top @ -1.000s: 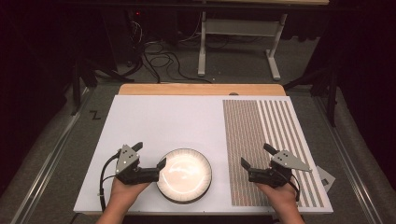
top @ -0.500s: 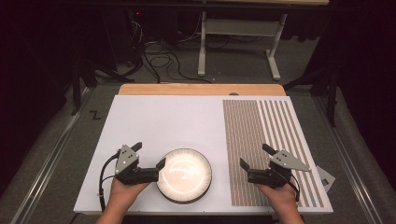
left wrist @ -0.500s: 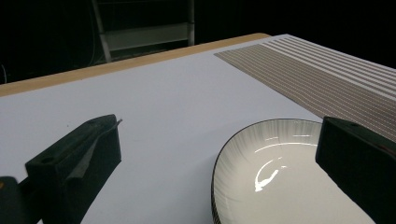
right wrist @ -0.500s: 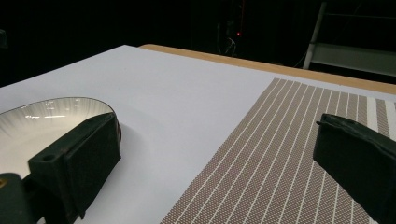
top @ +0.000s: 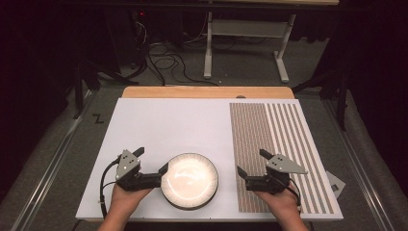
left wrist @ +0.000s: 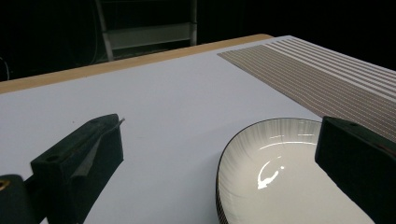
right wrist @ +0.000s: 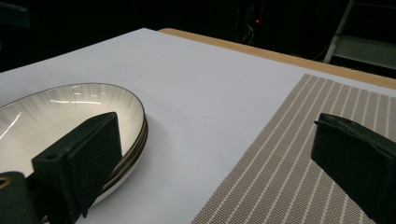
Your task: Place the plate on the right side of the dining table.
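Two grippers sit low over the near edge of a white table (top: 192,125), one in each of the person's hands. The left gripper (top: 154,166) has its jaws spread wide: in the high view one jaw reaches the left rim of a plate (top: 189,180), the other points away over bare table. In the left gripper view the plate (left wrist: 280,177) lies between the jaws, nearer the right-hand one, which stands over its rim; whether that jaw touches the plate I cannot tell. The plate is round, white inside with fine lines running to a dark edge, and it lies flat on the table near the front, just left of a striped brown mat (top: 281,154) and apart from it.

The right gripper (top: 250,163) is also wide apart and holds nothing. It hovers over the near left part of the mat, well clear of the plate. In the right gripper view the plate (right wrist: 70,121) shows behind the left-hand jaw, and the mat (right wrist: 289,154) stretches under the right-hand one.
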